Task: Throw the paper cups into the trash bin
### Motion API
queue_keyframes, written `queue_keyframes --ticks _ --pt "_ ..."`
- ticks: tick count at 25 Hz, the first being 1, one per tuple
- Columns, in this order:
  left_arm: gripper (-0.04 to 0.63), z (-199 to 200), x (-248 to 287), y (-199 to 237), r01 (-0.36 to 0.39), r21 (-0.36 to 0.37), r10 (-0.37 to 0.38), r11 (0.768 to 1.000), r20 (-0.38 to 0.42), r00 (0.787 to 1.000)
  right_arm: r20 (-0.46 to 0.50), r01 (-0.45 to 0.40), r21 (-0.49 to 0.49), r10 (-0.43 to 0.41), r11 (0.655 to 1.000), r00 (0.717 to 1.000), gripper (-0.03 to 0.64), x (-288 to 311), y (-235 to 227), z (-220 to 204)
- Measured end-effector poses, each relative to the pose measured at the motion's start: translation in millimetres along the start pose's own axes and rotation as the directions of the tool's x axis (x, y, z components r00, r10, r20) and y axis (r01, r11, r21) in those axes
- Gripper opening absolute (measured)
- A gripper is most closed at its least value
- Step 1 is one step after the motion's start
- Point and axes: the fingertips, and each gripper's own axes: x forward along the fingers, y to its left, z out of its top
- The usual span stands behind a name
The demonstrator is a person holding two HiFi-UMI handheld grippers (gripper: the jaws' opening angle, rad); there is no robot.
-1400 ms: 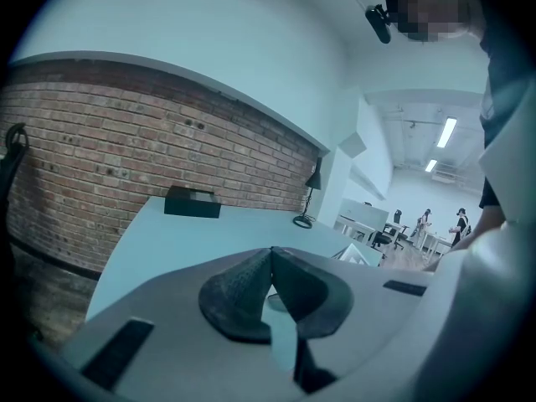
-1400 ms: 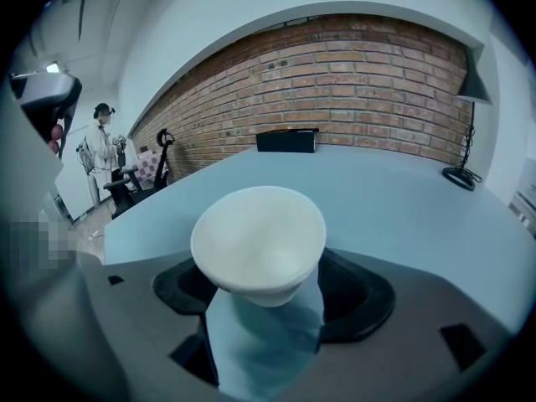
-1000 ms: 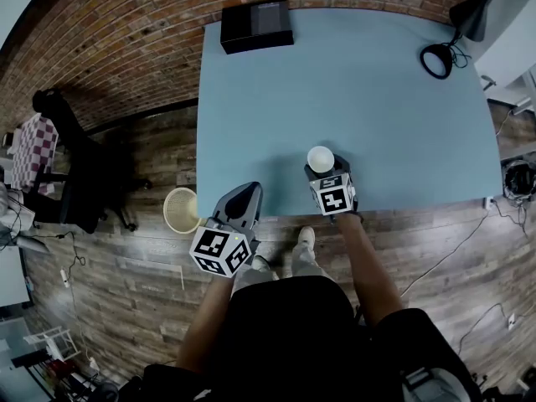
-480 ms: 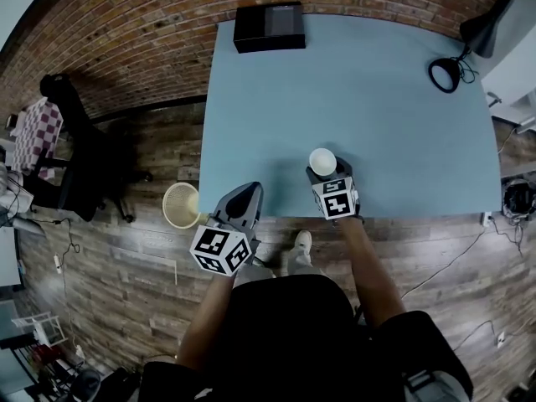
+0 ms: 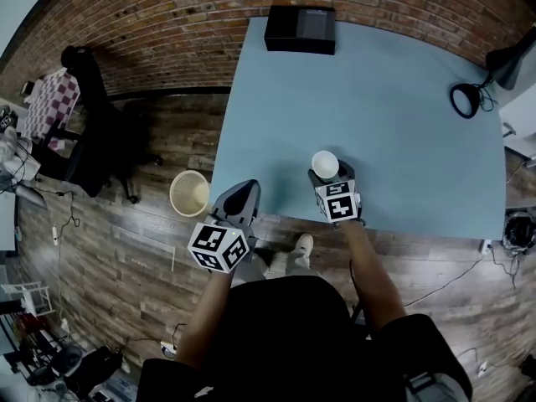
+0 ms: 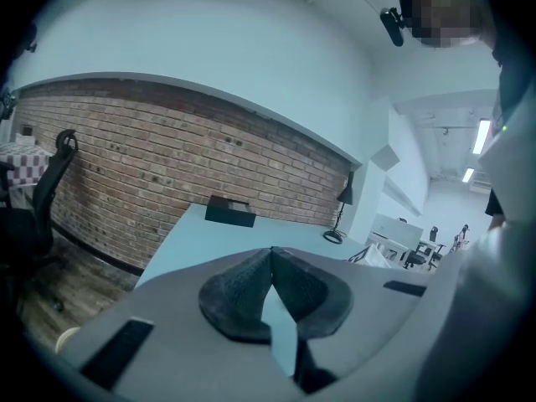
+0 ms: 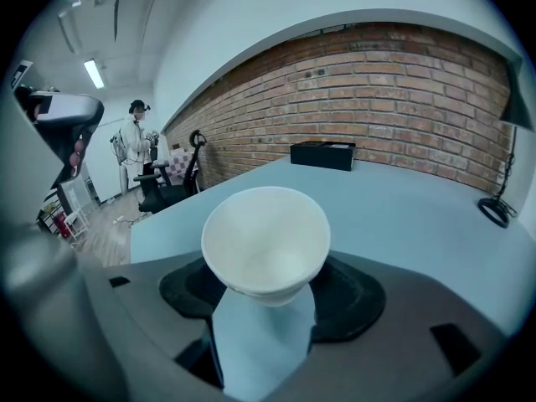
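Observation:
A white paper cup (image 7: 266,241) sits upright between the dark pads of my right gripper (image 7: 266,296), which is shut on its lower part. In the head view the cup (image 5: 325,164) hangs over the near part of the blue table (image 5: 377,99), just ahead of the right gripper (image 5: 328,177). My left gripper (image 5: 237,203) hovers at the table's near left edge; its jaws (image 6: 270,287) touch at the tips with nothing between them. A round cream trash bin (image 5: 190,193) stands on the wooden floor left of the table, close to the left gripper.
A black box (image 5: 301,29) lies at the table's far edge by the brick wall. A black desk lamp (image 5: 479,90) stands at the far right corner. A black office chair (image 5: 92,132) is on the floor at the left. A person stands far off in the right gripper view (image 7: 134,145).
The head view has swung, so table and bin sit further right in the picture. Both grippers have shifted slightly, the cup still in the right one. The left jaws look unchanged.

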Motion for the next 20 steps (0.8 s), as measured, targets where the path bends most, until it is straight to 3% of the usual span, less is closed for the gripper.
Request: queue_keyframes --ticks 4,12,20 --pt "0.009 3 -9 11 -0.039 0.004 0.039 0.999 0.020 0.999 0.002 -0.042 -0.039 0.042 0.998 0.999 0.301 8 14 9" --pt "0.009 2 -42 45 -0.114 -0.057 0.117 0.992 0.061 0.991 -0.014 -0.090 -0.114 0.089 0.989 0.996 0.301 22 51 26" --pt "0.009 5 -79 84 -0.164 -0.079 0.170 0.983 0.089 0.981 -0.008 -0.133 -0.117 0.133 0.984 0.991 0.301 35 98 46"
